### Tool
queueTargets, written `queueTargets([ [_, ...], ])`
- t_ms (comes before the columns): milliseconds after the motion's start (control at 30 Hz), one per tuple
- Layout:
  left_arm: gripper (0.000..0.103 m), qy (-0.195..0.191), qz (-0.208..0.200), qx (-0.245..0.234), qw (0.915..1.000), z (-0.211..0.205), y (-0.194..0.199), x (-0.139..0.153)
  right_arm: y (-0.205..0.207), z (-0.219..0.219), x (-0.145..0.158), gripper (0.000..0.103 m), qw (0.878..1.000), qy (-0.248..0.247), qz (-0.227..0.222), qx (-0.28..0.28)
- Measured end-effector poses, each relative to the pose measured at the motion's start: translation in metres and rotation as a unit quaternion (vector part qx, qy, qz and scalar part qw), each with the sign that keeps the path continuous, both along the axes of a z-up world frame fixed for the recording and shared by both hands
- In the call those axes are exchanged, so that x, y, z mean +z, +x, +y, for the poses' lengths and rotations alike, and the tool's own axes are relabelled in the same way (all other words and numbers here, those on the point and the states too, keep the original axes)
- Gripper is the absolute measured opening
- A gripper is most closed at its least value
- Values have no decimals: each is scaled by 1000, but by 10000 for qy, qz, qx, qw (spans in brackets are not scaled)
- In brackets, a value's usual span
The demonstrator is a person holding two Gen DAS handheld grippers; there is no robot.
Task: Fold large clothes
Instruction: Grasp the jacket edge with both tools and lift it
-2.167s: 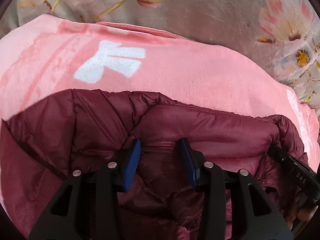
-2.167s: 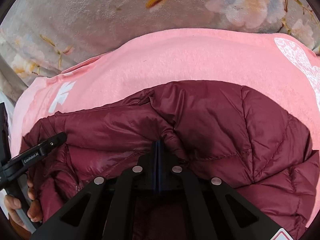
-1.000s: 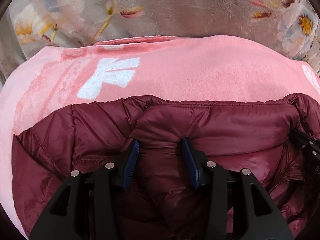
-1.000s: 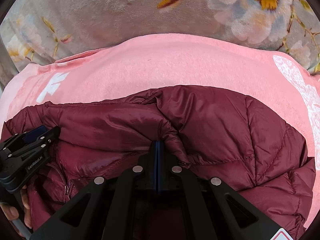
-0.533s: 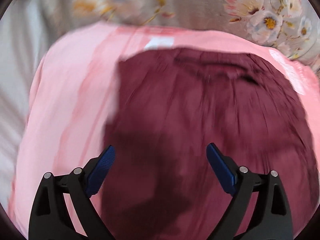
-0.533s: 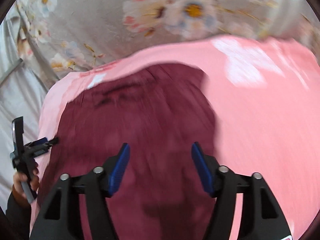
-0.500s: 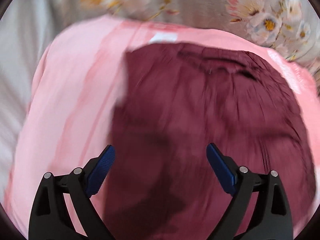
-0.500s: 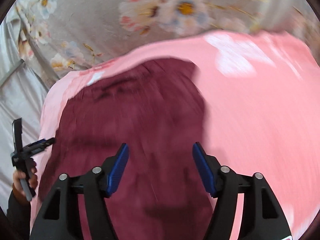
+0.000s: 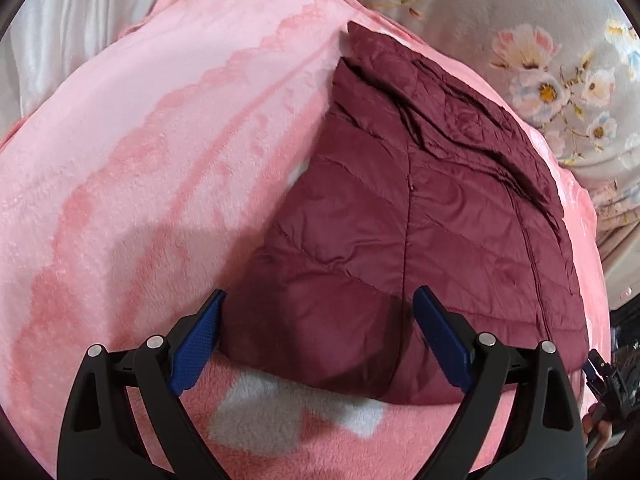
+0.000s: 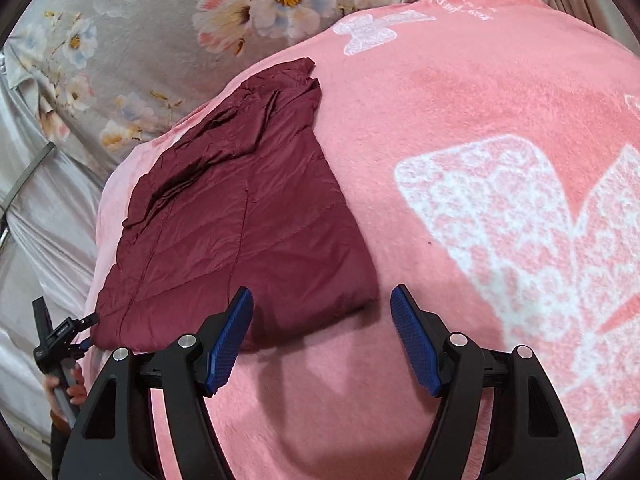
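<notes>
Now, line by line:

Jacket: the maroon quilted jacket lies folded into a rough rectangle, flat on the pink blanket; nothing grips it.

Jacket, right wrist view: the same jacket sits left of centre, its near corner just ahead of the left fingertip of the gripper in that view. Its far end is creased and bunched.

Left gripper: the left gripper hangs over the near edge of the jacket with its jaws spread wide. The blue pads show on both fingers, and nothing is between them but the cloth lying below. Whether the tips touch the fabric I cannot tell.

Right gripper: the right gripper is also spread wide and holds nothing. It points mostly at bare blanket, with the jacket's near right corner just inside its left finger.

Blanket: pink fleece with white patterned shapes; one white patch lies just in front of the left gripper.

Bedding: grey fabric with a flower print lies beyond the blanket.

Other gripper seen: in the right wrist view the left gripper shows at the left edge, just beside the jacket's near left corner, with fingers of a hand around its handle.
</notes>
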State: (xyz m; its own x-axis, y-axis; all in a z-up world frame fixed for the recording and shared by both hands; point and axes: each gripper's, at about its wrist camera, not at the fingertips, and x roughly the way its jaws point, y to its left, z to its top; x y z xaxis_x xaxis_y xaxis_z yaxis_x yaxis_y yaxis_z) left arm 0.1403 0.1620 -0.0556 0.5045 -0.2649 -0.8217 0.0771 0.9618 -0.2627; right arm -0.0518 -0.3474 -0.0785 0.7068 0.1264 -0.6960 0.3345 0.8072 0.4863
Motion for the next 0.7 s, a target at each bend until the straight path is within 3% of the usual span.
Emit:
queueTargets([
  [67, 80, 34, -62, 97, 9999, -1, -2, 0, 5, 4, -1, 70, 9999, 89, -80, -7],
  [133, 64, -10, -50, 109, 9999, -3, -2, 2, 10, 6, -2, 65, 9998, 143, -154, -32],
  [167, 49, -57, -47, 97, 9999, -3, -2, 3, 12, 8, -2, 50, 9995, 212, -218, -16],
  [200, 31, -135, -35, 72, 9999, -4, -3, 4, 15, 10, -2, 42, 9993, 273, -239, 4],
  [267, 15, -197, -65, 41, 9998, -5, -5, 11, 19, 13, -2, 16, 9994, 297, -197, 5],
  [300, 11, -220, -109, 31, 9997, -5, -8, 15, 19, 14, 1, 12, 9993, 283, -260, 9],
  [367, 8, -356, -262, -23, 9990, -4, -16, 28, 14, 17, 12, 7, 9987, 219, -459, 55],
  [533, 5, -785, -734, -193, 9940, 3, -49, 75, -22, 24, 61, 5, 9921, -1, -1250, 35],
  [700, 5, -1019, -1344, -331, 9851, 21, -104, 140, -89, 40, 132, 4, 9661, -499, -2527, 189],
])
